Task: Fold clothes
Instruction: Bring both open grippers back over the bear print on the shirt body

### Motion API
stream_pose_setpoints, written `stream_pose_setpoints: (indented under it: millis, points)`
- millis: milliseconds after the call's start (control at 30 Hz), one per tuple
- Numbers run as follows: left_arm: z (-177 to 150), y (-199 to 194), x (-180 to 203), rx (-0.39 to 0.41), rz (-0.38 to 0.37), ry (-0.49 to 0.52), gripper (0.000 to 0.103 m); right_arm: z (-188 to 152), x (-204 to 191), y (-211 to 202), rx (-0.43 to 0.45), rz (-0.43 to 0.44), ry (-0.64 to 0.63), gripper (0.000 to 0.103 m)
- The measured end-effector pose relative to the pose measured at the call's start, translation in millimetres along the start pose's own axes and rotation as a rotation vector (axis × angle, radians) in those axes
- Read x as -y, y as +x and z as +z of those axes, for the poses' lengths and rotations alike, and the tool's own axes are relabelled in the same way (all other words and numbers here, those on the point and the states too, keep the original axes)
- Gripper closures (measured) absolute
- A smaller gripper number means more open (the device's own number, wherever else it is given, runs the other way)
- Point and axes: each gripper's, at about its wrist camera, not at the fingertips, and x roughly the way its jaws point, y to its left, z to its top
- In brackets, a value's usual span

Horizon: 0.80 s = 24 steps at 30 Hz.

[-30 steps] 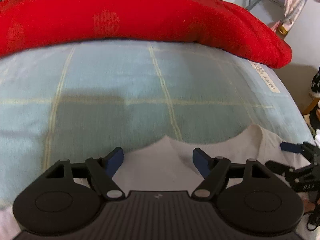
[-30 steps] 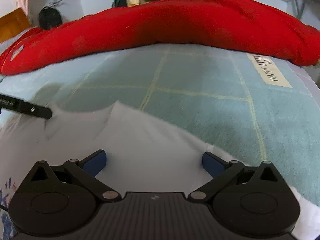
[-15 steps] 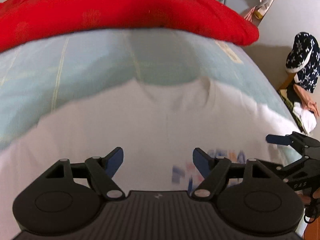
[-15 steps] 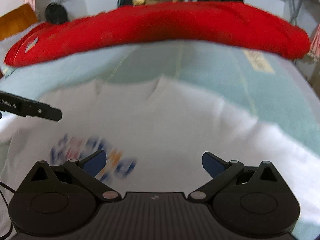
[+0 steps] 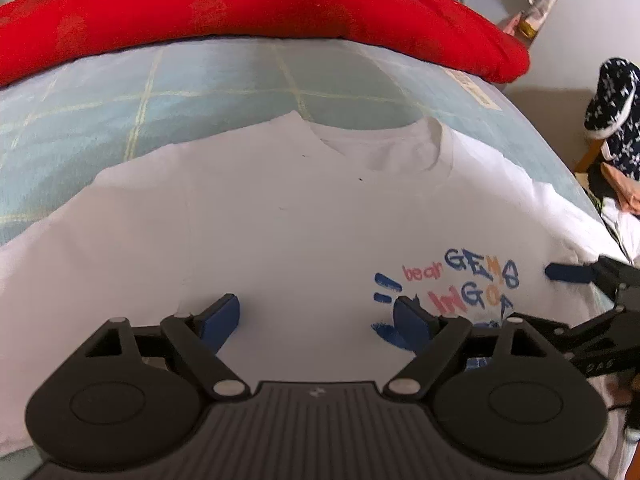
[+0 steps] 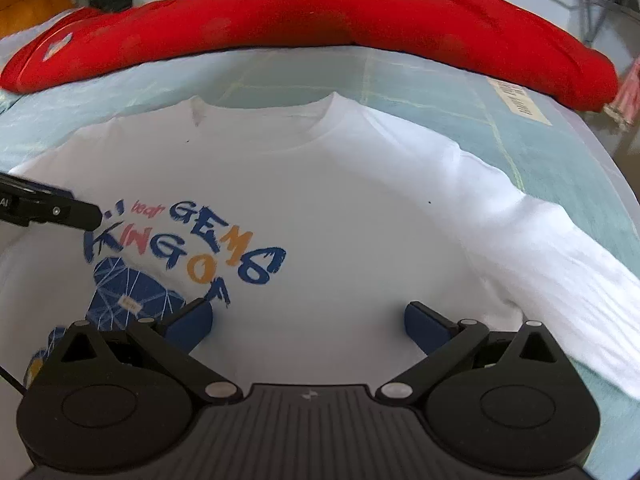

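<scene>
— Both tools have drawn back along the bed since a second ago: then only the collar edge of the white T-shirt (image 5: pixel 304 216) showed past the fingers, now the whole chest and its print lie in front of them.

— Where does the shirt sit?

— Flat, front up, on the pale blue checked bedsheet (image 5: pixel 192 92), collar toward the red quilt (image 5: pixel 248 12) across the far end. One long sleeve (image 6: pixel 560 264) runs off to the right in the right wrist view.

— And the left tool (image 5: pixel 316 318)?

— Its jaws have just been opening further and stand wide, nothing between the blue pads but the shirt's surface below.

— The right tool (image 6: pixel 308 322)?

— Wide apart too, holding nothing, over the lower chest just right of the print (image 6: pixel 192 248). Whether either tool's pads brush the cloth I can't quite tell from this angle.

— Anything else?

— Each tool's fingertip shows at the edge of the other's view.
</scene>
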Motion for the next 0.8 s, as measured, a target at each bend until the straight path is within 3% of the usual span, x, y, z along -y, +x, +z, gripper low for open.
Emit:
stream_pose_setpoints:
  millis: [267, 333, 533, 633, 800]
  points:
    - [-2, -16, 0, 0.000, 0.032, -0.005, 0.020, -33, 37, -39, -0.086, -0.018, 0.034, 0.000]
    - [-1, -26, 5, 0.008, 0.025, -0.003, 0.020, -31, 32, -47, -0.096, -0.042, 0.033, 0.000]
    - [-20, -48, 36, 0.022, 0.017, 0.111, 0.020, -33, -12, -65, -0.051, 0.150, -0.061, 0.000]
    - [-35, -44, 46, -0.004, 0.023, 0.159, 0.020, -52, -26, -55, -0.133, 0.138, -0.117, 0.000]
    - [-64, -42, 43, -0.053, 0.097, 0.091, 0.020, -79, -22, -67, -0.123, 0.127, -0.170, 0.000]
